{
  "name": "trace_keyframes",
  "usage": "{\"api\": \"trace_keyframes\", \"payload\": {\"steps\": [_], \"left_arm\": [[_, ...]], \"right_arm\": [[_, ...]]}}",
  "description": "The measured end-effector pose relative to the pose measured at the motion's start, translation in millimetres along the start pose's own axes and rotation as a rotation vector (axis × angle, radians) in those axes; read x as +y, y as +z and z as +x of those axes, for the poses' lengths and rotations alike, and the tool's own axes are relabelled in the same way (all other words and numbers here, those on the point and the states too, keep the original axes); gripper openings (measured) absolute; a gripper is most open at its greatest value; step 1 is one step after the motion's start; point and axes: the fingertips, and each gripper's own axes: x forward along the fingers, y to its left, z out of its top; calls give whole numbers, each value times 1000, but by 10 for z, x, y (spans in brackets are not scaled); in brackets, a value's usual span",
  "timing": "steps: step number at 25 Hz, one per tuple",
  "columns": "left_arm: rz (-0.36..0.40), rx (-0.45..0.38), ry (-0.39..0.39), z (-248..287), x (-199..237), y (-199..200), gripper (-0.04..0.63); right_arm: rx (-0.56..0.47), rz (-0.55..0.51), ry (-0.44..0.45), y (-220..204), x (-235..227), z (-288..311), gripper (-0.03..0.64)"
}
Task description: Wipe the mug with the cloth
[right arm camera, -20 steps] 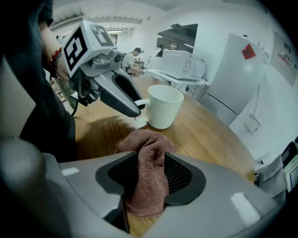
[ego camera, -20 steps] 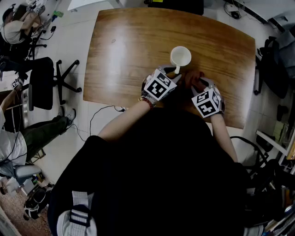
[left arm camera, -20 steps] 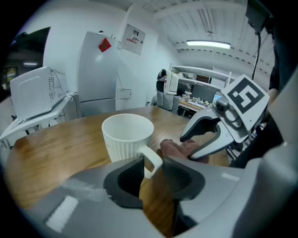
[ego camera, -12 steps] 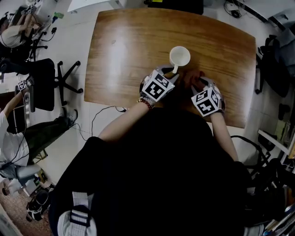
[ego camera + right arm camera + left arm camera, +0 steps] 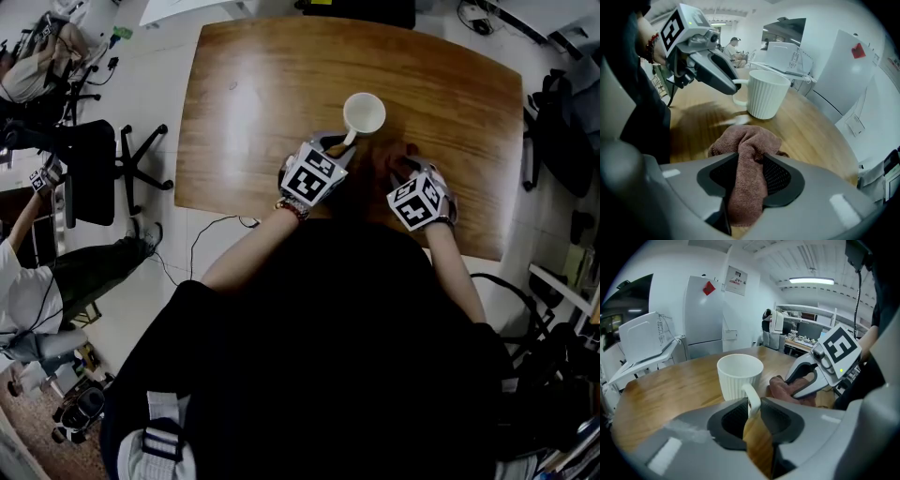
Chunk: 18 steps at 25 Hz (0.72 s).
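Observation:
A white ribbed mug (image 5: 365, 112) stands upright on the wooden table (image 5: 262, 94), its handle turned toward me. My left gripper (image 5: 342, 148) reaches it from the near left, and in the left gripper view the mug (image 5: 739, 373) has its handle clamped between the two pads of that gripper (image 5: 752, 411). A brown cloth (image 5: 389, 155) lies bunched just right of the mug. My right gripper (image 5: 750, 176) is shut on a fold of the cloth (image 5: 745, 140), which rests on the table. The mug (image 5: 768, 93) stands a short way beyond it.
The table's near edge runs just under both hands. Black office chairs (image 5: 94, 169) and seated people are on the floor at the left, with a cable (image 5: 211, 230) beside the table. A dark chair with bags (image 5: 562, 131) stands at the right.
The left gripper's marker cube has shifted slightly left. Mug, cloth and right gripper stay about where they were.

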Motion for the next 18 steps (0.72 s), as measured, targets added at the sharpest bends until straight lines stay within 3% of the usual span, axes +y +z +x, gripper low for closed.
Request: {"api": "trace_keyframes", "payload": {"steps": [5,8,13,18], "left_arm": [[-1,2,18,-38,72,-41,84],[22,2,27,-60,108,-52,79],[41,-3,38,-84,155,-48,77],[18,-10,55,-121,280,-64,75]], "right_arm": [[23,-28,-11,0,7,38,96],[10,18,-21,14,-45,-5,71],[-135,78,-48,329,-305,-303,64],[-191,36,-60,638,-474,-436,64]]}}
